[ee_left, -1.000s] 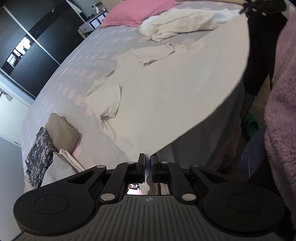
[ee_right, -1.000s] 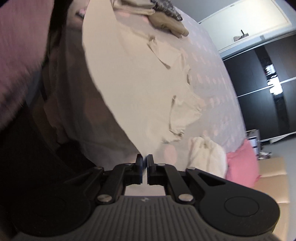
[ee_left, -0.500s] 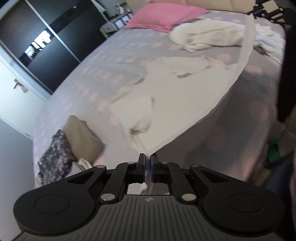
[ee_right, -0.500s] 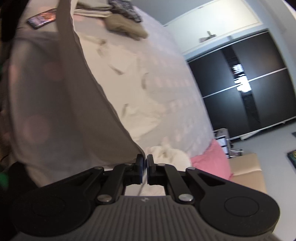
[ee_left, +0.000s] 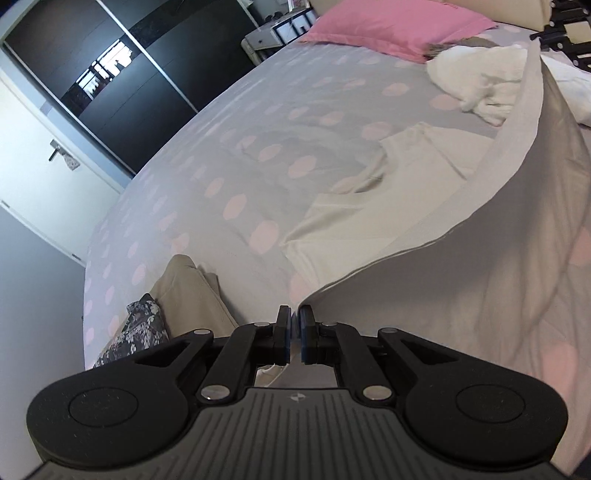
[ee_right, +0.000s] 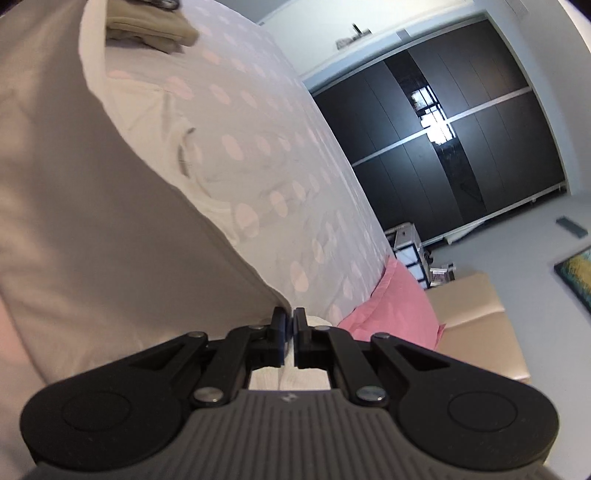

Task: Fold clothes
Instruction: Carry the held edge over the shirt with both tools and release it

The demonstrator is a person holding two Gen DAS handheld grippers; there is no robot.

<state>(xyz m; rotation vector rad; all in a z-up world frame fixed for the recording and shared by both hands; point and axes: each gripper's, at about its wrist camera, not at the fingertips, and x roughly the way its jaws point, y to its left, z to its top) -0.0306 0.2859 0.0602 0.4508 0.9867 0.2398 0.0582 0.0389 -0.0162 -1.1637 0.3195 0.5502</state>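
A cream T-shirt (ee_left: 369, 218) lies on the grey dotted bed, its near hem lifted and stretched between both grippers. My left gripper (ee_left: 294, 317) is shut on one hem corner at the bottom centre of the left wrist view. The raised cloth sweeps up to the right, its shaded underside (ee_left: 498, 258) facing me. My right gripper (ee_right: 289, 317) is shut on the other corner of the T-shirt (ee_right: 110, 229), whose raised cloth fills the left of the right wrist view. The sleeves and collar (ee_right: 184, 151) rest on the bed beyond the lifted fold.
A stack of folded clothes, tan (ee_left: 184, 288) over a dark floral piece (ee_left: 136, 332), sits at the bed's left edge. A heap of white laundry (ee_left: 476, 74) and a pink pillow (ee_left: 388, 26) lie toward the headboard. Dark sliding wardrobe doors (ee_right: 443, 140) stand beyond the bed (ee_left: 221, 158).
Both grippers have carried the hem forward over the bed, so the shirt's lower part now arches over its upper part. The views have swung from the bedside toward the wardrobe.
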